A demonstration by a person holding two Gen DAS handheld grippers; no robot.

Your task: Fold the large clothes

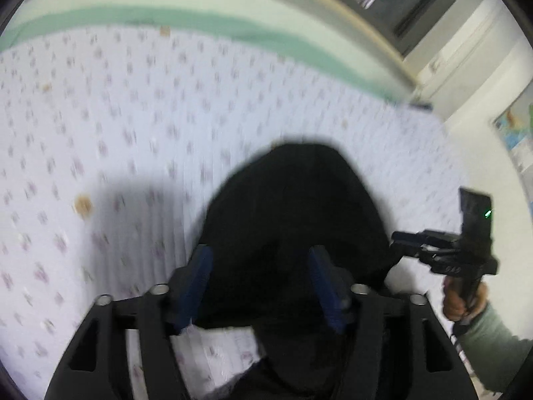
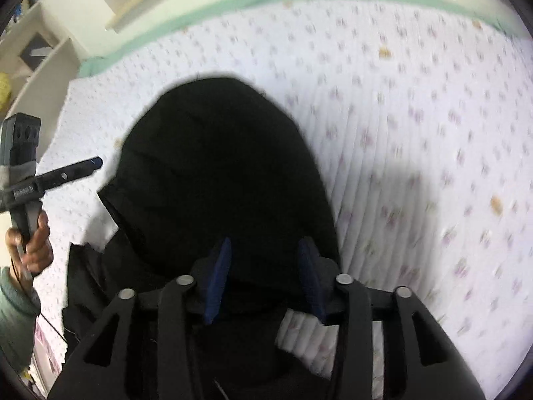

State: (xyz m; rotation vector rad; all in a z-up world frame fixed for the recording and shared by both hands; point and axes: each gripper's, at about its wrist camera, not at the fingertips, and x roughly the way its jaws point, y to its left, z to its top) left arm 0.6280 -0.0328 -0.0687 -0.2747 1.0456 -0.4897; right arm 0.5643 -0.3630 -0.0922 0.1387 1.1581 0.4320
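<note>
- The left gripper [image 1: 261, 260] had its blue-padded jaws spread wide, with black fabric bulging between and beyond them.
- The right gripper [image 2: 265, 253] likewise stood with jaws wide apart, nothing pinched.
- The large black cloth garment [image 2: 216, 166] lay bunched ahead of both sets of jaws.
- Beyond it stretched the white floral quilted bedspread [image 1: 133, 116], with a green-edged sheet [image 1: 200, 21] farthest.

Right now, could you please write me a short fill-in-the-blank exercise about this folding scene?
1. The garment lying on the bed is ____ in colour.
2. The quilt under it has a small ____ print.
3. Both the left gripper and the right gripper stand ____.

Missing words: black; floral; open
</note>
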